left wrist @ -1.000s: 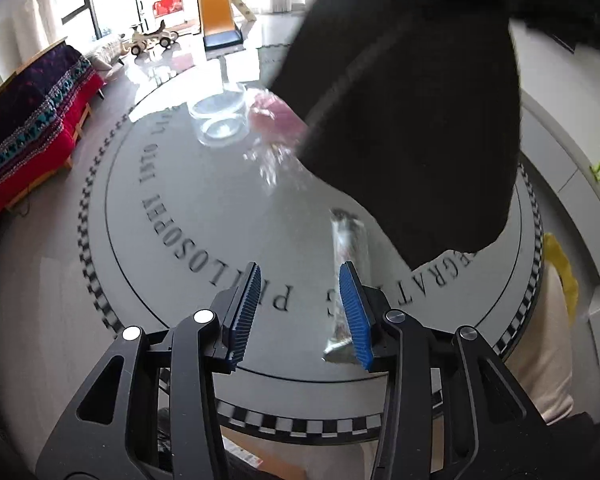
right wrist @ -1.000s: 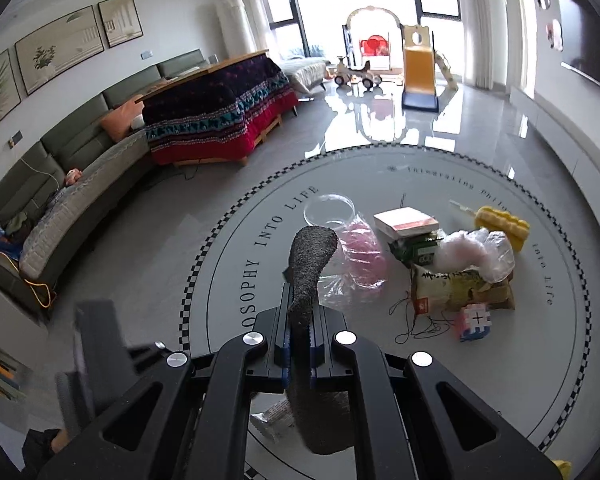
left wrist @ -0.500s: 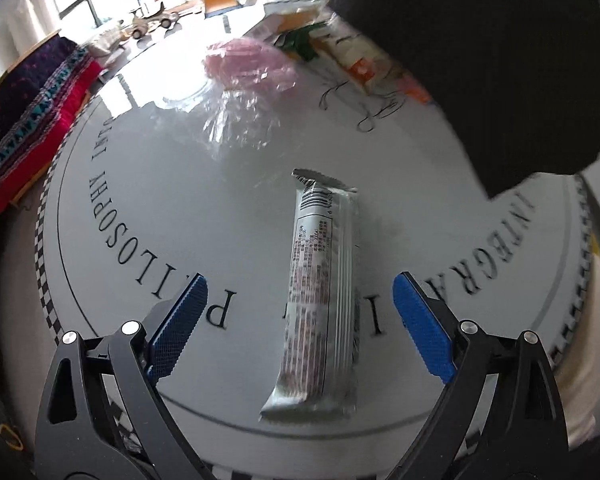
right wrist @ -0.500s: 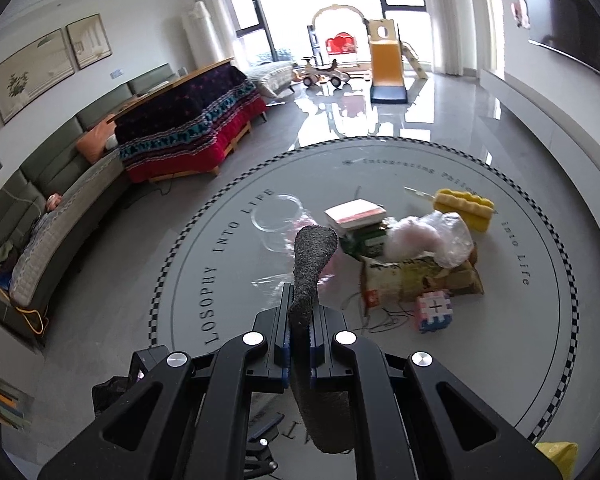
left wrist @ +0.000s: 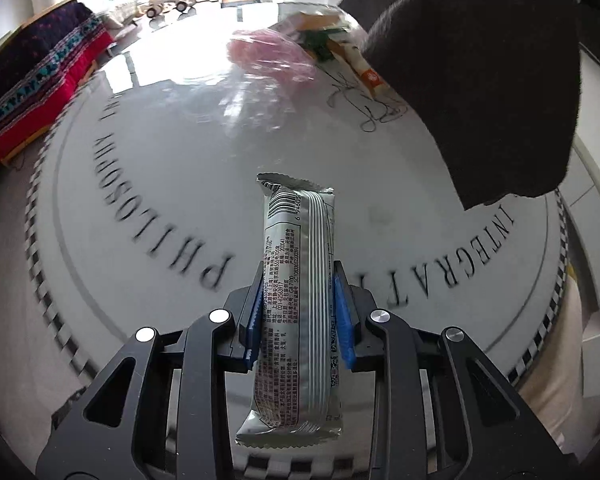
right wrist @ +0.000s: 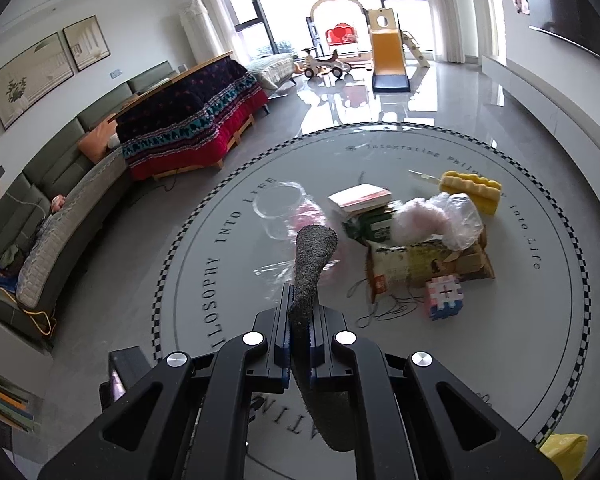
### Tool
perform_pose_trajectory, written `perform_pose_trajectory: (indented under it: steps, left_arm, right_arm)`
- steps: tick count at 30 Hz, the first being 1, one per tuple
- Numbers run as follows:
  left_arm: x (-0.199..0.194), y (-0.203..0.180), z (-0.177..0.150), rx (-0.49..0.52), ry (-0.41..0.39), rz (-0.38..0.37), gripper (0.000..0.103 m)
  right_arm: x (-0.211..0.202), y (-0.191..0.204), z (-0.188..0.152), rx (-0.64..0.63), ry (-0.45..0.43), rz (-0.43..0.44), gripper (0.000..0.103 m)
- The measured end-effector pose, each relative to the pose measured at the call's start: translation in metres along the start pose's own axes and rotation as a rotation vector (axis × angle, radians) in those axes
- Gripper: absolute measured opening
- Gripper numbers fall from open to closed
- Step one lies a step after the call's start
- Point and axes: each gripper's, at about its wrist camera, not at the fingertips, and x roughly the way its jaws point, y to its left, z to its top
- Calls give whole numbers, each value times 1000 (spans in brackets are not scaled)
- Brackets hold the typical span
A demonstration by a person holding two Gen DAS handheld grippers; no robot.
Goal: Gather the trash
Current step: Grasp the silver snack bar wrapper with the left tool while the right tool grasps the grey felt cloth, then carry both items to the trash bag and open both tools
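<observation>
Printed around the round counter [left wrist: 148,184]: "PHILOSOPHY" and "INTEGRATI…", seen upside down from the left wrist; from the right wrist, "LOSOPHY INTO LIFE", "Integrating Phil…" and "into Life". On the silver wrapper [left wrist: 296,300]: a barcode with digits, perhaps "946051", plus "GB 7100" and small Chinese print. On the pink-and-white block [right wrist: 444,296]: a plus sign.

Both grippers are showing black plastic frames with triangular cut-outs and round silver screw heads — left gripper [left wrist: 298,312], right gripper [right wrist: 300,334]. Ribbed blue pads [left wrist: 342,320] are lining the left jaws — the right's barely peeking out.
</observation>
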Motion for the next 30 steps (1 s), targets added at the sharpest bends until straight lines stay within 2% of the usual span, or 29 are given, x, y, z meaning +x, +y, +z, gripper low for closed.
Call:
perform_pose_trajectory:
  steps: [6,13,21,30]
  left_arm:
    - [-37,26,-37,-47,-41,53,30]
    - [-72,74,-97,-148,-69,138,30]
    - [-121,127,-186,-319,-94,264,30]
    - [-153,187,-278,-517,-81,371,30]
  right_arm:
    - [-7,43,-11,-49,-8,44,7]
    - [-1,125,-42,-157,23,121,7]
    - [18,220,-90,-293,111,230,7]
    - [45,318,-162,-442,246,341,7]
